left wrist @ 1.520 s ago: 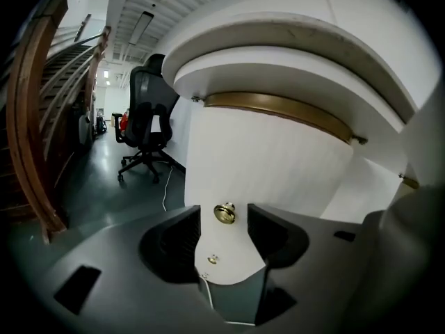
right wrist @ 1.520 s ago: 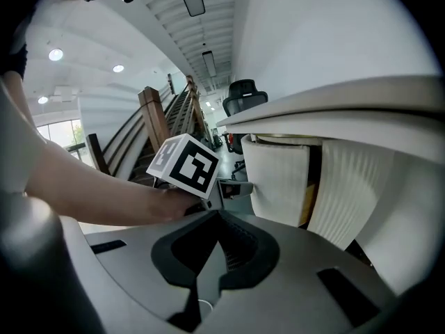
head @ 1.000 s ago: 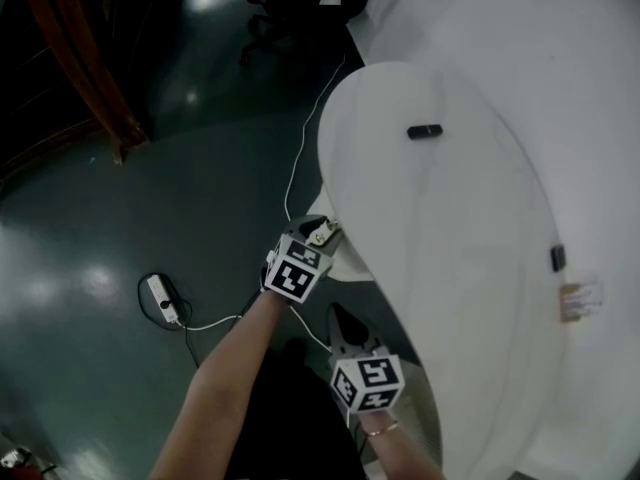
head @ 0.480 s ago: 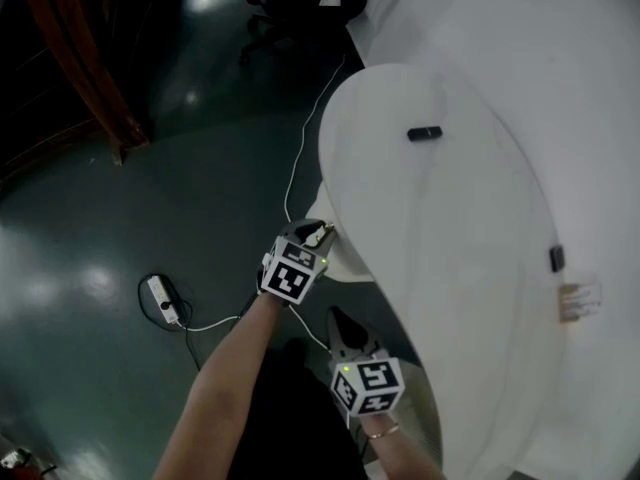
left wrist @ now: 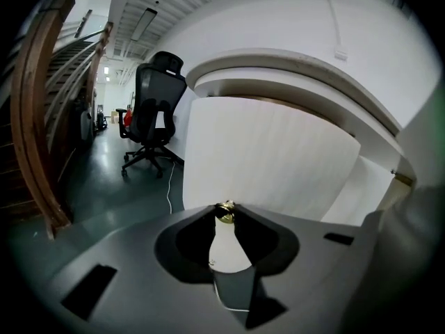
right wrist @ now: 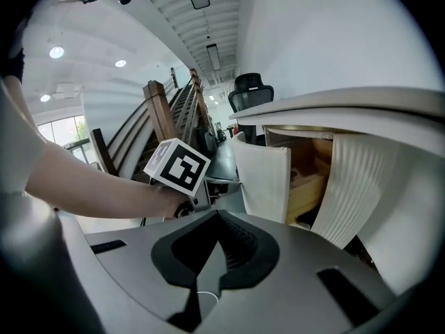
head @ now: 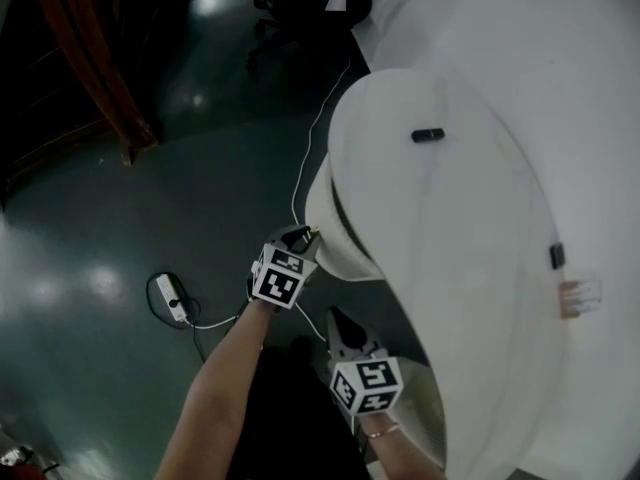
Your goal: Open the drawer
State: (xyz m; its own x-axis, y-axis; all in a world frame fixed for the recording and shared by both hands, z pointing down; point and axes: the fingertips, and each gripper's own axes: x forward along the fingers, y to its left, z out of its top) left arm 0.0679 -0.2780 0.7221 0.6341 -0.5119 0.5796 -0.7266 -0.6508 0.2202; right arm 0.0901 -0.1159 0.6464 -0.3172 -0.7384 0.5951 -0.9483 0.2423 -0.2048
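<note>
A white ribbed drawer front (head: 322, 218) stands pulled out from the round white cabinet (head: 450, 228). My left gripper (head: 305, 238) is shut on the drawer's small brass knob (left wrist: 224, 212); its jaws have just been closing with the knob between the tips. The ribbed front (left wrist: 268, 162) fills the left gripper view. In the right gripper view the drawer front (right wrist: 263, 179) stands away from the cabinet, and the drawer's wooden inside (right wrist: 309, 179) shows behind it. My right gripper (head: 336, 320) hangs below the left, jaws together, nothing in them (right wrist: 218, 218).
A power strip (head: 172, 301) with a white cable lies on the dark floor at left. A black office chair (left wrist: 149, 117) and a wooden stair rail (left wrist: 38, 117) stand beyond. Small black objects (head: 428, 135) (head: 557, 257) lie on the cabinet top.
The drawer front has slid out of the cabinet toward the lower left, with my left gripper on its knob moving the same way. The right gripper has stayed put.
</note>
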